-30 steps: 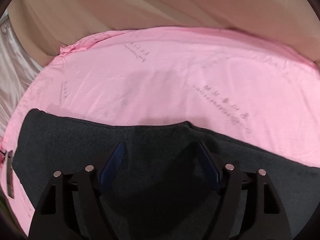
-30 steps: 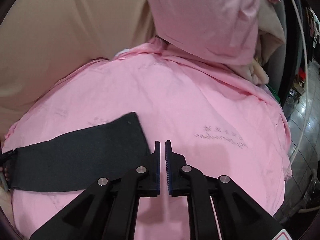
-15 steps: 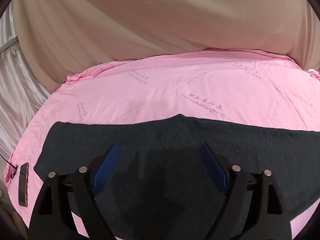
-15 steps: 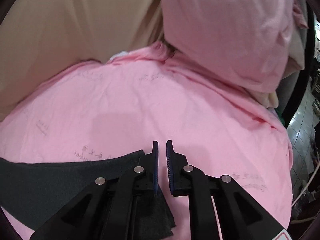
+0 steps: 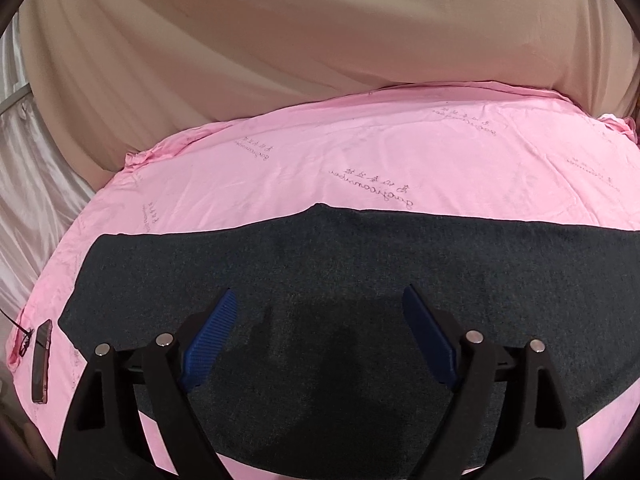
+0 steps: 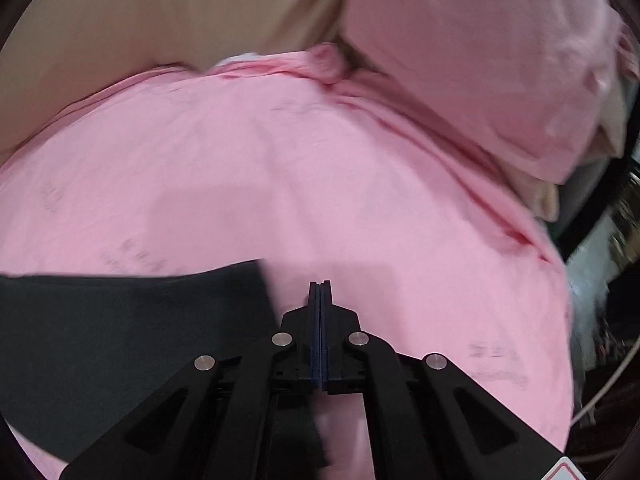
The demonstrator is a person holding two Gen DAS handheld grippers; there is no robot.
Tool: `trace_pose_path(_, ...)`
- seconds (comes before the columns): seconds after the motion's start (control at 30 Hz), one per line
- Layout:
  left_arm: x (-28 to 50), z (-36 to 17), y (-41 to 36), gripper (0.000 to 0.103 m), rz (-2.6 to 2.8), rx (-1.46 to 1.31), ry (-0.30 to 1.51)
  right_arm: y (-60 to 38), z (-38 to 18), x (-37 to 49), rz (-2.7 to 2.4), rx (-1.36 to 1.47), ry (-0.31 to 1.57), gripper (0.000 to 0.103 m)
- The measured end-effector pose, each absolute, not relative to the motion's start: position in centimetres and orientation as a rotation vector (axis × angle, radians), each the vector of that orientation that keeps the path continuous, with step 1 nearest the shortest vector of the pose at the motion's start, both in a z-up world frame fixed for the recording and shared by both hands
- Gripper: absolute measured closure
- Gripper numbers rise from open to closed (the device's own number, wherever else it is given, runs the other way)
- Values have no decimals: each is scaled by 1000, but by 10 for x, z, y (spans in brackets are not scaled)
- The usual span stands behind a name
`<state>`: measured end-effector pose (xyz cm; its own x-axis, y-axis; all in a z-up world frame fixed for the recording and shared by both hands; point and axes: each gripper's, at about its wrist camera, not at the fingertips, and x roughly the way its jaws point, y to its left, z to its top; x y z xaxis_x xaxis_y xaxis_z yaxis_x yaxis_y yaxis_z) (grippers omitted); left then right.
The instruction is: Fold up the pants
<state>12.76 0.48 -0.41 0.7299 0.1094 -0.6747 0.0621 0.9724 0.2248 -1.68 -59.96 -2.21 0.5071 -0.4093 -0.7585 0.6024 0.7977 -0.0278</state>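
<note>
Nearest in the left wrist view, the left tool (image 5: 320, 320) stands with its blue pads (image 5: 210, 342) spread wide and nothing between them. It hangs over the dark grey pants (image 5: 360, 264), and whether the pads touch the cloth cannot be told. The pants lie flat as a long band across a pink sheet (image 5: 360, 160) on a bed, running from a squared end at the left out past the right edge of the picture. Their far edge has a small raised peak near the middle. At the left rim of the sheet, near the pants' end, a dark phone (image 5: 42, 362) lies flat with a thin black cord beside it.

In the right wrist view, the right tool (image 6: 320, 286) has its pads pressed fully together and grips nothing. Its tips sit over bare pink sheet (image 6: 280, 180), just to the right of the pants' end (image 6: 120, 340), whose corner reaches under the tool's left linkage. This view is blurred.

Farther off, grey printed lettering dots the sheet. Beyond it, a beige curtain (image 5: 280, 40) hangs behind the bed, and a pink pillow (image 6: 480, 60) rests at the far right corner.
</note>
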Motion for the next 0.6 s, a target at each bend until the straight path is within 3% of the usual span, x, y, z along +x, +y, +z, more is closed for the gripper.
trace_pose_path(0.13, 123, -3, 5, 16, 28, 241, 739, -586, 5, -62, -518, 357, 736, 98)
trace_pose_path(0.47, 100, 3, 47, 16, 95, 160, 759, -474, -4, -61, -272, 307, 773, 96)
trace_pose_path(0.53, 94, 7, 79, 15, 149, 132, 766, -469, -9, -63, -291, 316, 775, 90)
trace_pose_path(0.6, 89, 8, 118, 15, 198, 87, 790, -475, -14, -70, -331, 340, 783, 79)
